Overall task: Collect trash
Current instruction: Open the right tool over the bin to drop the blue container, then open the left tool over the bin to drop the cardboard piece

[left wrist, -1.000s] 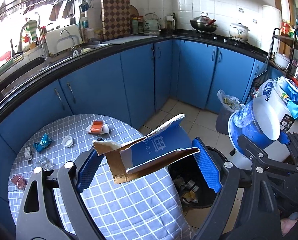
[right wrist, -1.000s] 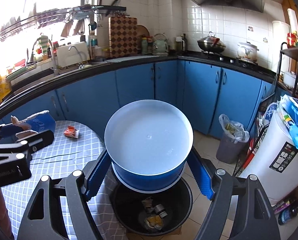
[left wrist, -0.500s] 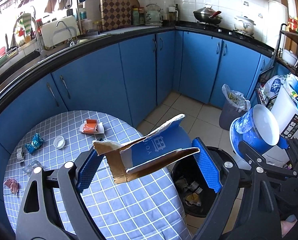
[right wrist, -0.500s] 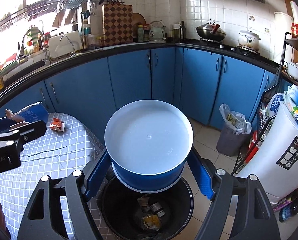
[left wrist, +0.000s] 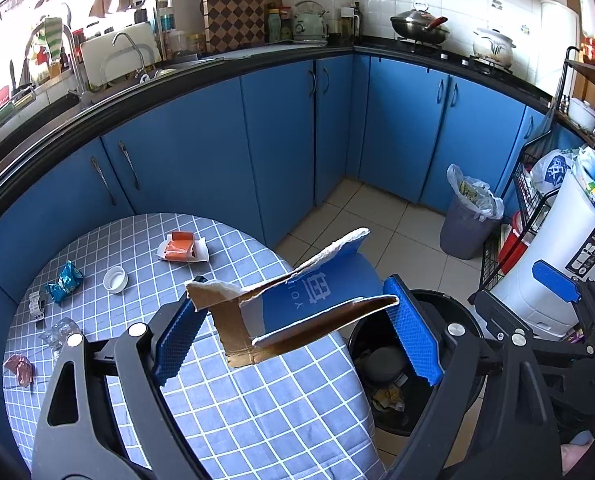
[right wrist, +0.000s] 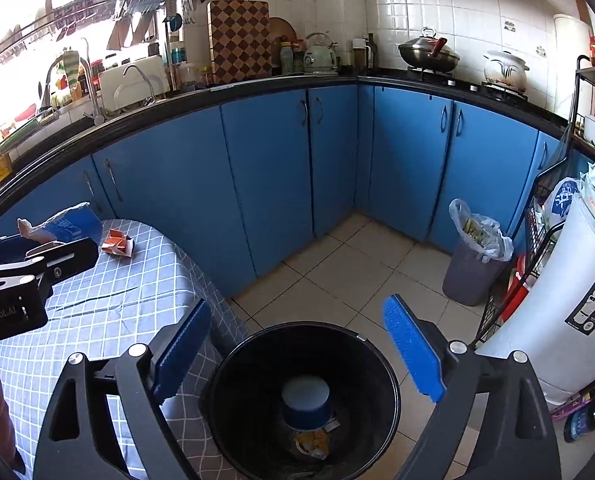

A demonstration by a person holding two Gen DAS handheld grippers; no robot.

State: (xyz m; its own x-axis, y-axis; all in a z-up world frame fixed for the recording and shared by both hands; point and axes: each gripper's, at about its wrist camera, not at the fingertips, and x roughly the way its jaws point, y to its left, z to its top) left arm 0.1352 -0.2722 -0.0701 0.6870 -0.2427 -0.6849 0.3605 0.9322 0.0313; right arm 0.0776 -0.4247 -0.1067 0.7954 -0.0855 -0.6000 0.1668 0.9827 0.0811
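Note:
My left gripper (left wrist: 293,308) is shut on a torn piece of blue cardboard (left wrist: 321,292), held above the table edge next to the black bin (left wrist: 429,294). Directly over that bin (right wrist: 225,380) is my right gripper (right wrist: 297,308); its jaws are opening and nothing is between them. A blue bowl with a white base (right wrist: 306,402) lies upside down in the bin on other rubbish. On the checked tablecloth (left wrist: 257,400) lie an orange wrapper (left wrist: 181,247), a white cap (left wrist: 115,279), a blue wrapper (left wrist: 65,282) and a red wrapper (left wrist: 17,368).
A grey bin with a plastic liner (left wrist: 469,224) stands on the tiled floor by the blue cabinets (left wrist: 281,140). A tall white container (right wrist: 569,300) and a wire rack (right wrist: 537,240) crowd the right side. The worktop holds a sink, pots and a checked board.
The blue bowl has dropped out of my right gripper into the black bin, and those jaws stand wider. Both grippers have sunk a little. The cardboard stays in the left gripper.

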